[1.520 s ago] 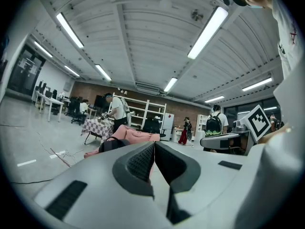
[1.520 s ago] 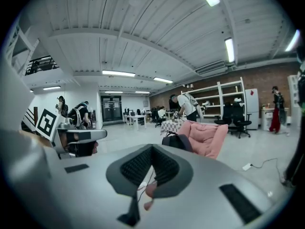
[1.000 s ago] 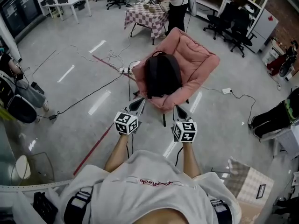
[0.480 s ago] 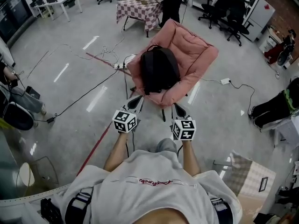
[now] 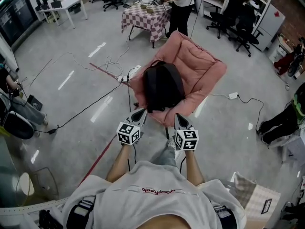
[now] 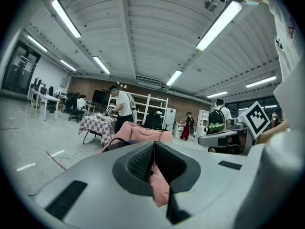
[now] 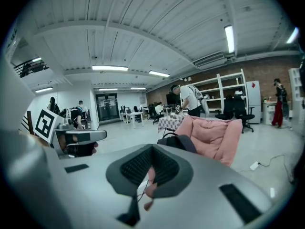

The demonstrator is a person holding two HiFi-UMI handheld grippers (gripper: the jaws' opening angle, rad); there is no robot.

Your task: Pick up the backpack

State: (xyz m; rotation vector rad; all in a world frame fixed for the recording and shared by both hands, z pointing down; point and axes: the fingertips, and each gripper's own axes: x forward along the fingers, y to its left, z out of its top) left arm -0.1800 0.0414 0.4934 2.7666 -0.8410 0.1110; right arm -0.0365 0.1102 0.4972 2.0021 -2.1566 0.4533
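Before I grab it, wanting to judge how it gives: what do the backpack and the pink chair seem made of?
Backpack: likely black woven synthetic fabric, matte; it slumps softly and shows no shine. Pink chair: padded cloth, matte, probably quilted; puffy panels with stitched seams show. Exact fibres cannot be told.

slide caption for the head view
Both shut, the left hand-held gripper and right hand-held gripper face a backpack on a pink chair.
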